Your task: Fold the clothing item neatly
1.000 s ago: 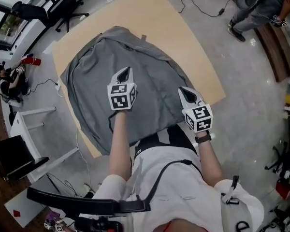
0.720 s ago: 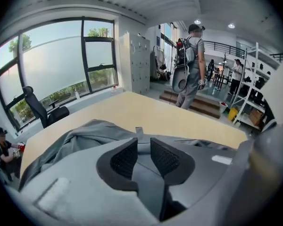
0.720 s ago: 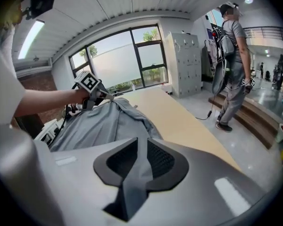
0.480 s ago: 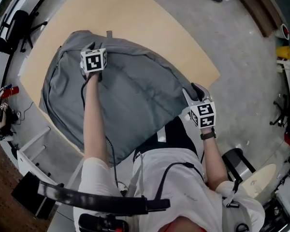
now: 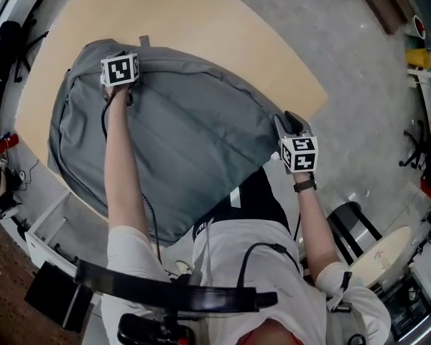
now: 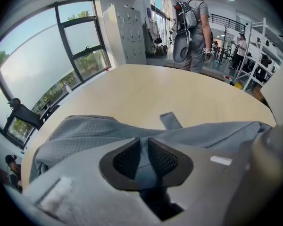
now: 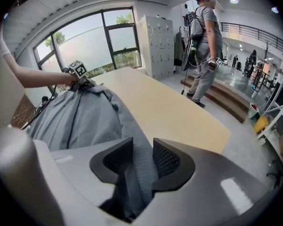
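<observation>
A grey garment [image 5: 194, 135] lies spread over the beige table [image 5: 201, 20]. My left gripper [image 5: 121, 67] reaches to the garment's far edge, close to a small hanging loop [image 6: 170, 120]. In the left gripper view its jaws [image 6: 144, 149] are closing, and the pads press a fold of the grey cloth [image 6: 85, 131] between them. My right gripper [image 5: 292, 121] is at the garment's near right edge, by the table's rim. Its jaws [image 7: 142, 157] are closing too, with a thick fold of the cloth [image 7: 80, 117] pinched between the pads.
The table's curved right edge [image 5: 312, 103] runs just past my right gripper. A person with a backpack [image 6: 193, 27] stands beyond the far end of the table. White lockers [image 6: 127, 34] line the wall there. A dark chair [image 5: 7, 42] stands off the left side.
My left gripper has moved from the middle of the garment out to its far edge and taken cloth. The right gripper has shifted a little right and now holds the near right edge.
</observation>
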`<state>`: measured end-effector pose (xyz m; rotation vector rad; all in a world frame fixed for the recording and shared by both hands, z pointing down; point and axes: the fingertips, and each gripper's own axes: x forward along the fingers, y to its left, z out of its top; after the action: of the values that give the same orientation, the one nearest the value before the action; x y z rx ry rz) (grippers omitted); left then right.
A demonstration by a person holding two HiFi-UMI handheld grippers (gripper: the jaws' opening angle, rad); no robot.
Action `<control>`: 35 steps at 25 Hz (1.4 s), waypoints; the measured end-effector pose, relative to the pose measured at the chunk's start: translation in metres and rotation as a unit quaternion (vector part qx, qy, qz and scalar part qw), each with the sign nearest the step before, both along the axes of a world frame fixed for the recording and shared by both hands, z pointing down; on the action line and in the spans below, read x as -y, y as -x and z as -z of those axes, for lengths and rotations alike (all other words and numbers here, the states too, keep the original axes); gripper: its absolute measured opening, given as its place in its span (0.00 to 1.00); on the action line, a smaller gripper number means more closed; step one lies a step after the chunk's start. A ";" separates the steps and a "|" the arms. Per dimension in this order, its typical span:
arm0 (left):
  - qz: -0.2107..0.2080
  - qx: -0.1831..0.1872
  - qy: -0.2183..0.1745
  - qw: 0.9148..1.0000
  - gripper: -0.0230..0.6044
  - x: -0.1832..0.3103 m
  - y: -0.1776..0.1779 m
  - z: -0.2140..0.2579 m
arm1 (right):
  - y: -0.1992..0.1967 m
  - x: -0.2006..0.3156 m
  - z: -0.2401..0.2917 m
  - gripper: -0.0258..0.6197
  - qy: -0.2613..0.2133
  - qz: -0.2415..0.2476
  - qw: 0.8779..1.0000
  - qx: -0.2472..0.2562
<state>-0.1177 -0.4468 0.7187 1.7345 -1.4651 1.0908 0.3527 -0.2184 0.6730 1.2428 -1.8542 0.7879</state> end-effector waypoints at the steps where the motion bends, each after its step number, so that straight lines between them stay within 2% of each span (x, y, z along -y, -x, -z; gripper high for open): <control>1: 0.000 0.001 -0.003 1.000 0.13 0.000 0.000 0.001 | -0.001 -0.002 -0.008 0.24 0.008 0.006 1.000 -0.009; 4: 0.000 -0.014 -0.014 1.000 0.06 -0.002 -0.005 0.007 | -0.002 -0.007 -0.019 0.18 0.015 0.025 0.999 -0.022; 6: -0.002 -0.033 -0.026 0.999 0.05 -0.001 -0.007 0.015 | 0.003 -0.006 -0.017 0.06 0.012 0.037 0.999 -0.022; 9: -0.006 -0.062 -0.054 0.997 0.05 -0.004 -0.011 0.038 | 0.009 -0.006 0.006 0.06 -0.005 0.056 0.998 -0.006; 13: 0.001 -0.083 -0.103 0.991 0.05 -0.016 -0.012 0.089 | 0.023 -0.020 0.069 0.06 -0.032 0.111 0.991 0.067; 15: 0.018 -0.096 -0.127 0.987 0.05 -0.030 -0.006 0.111 | 0.033 -0.035 0.102 0.06 -0.033 0.149 0.981 0.117; 18: 0.049 -0.102 -0.155 0.981 0.05 -0.058 0.017 0.141 | 0.063 -0.071 0.150 0.06 -0.009 0.202 0.959 0.198; 21: 0.086 -0.098 -0.162 0.978 0.05 -0.094 0.057 0.151 | 0.105 -0.117 0.177 0.06 0.048 0.250 0.929 0.268; 23: 0.116 -0.091 -0.166 0.975 0.05 -0.118 0.088 0.150 | 0.132 -0.147 0.175 0.06 0.092 0.289 0.907 0.293; 26: 0.146 -0.076 -0.160 0.973 0.05 -0.152 0.127 0.139 | 0.170 -0.197 0.154 0.06 0.157 0.324 0.883 0.303; 30: 0.171 -0.078 -0.129 0.974 0.05 -0.182 0.147 0.102 | 0.201 -0.252 0.117 0.06 0.234 0.342 0.862 0.293; 33: 0.174 -0.079 -0.095 0.977 0.05 -0.190 0.149 0.069 | 0.216 -0.271 0.088 0.06 0.267 0.351 0.858 0.264; 35: 0.177 -0.068 -0.073 0.979 0.06 -0.194 0.156 0.054 | 0.231 -0.276 0.067 0.06 0.267 0.373 0.857 0.235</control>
<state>-0.2741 -0.2528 0.6649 1.5301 -1.7188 0.6813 0.1217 0.0576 0.6056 -0.0689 -2.0494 1.0909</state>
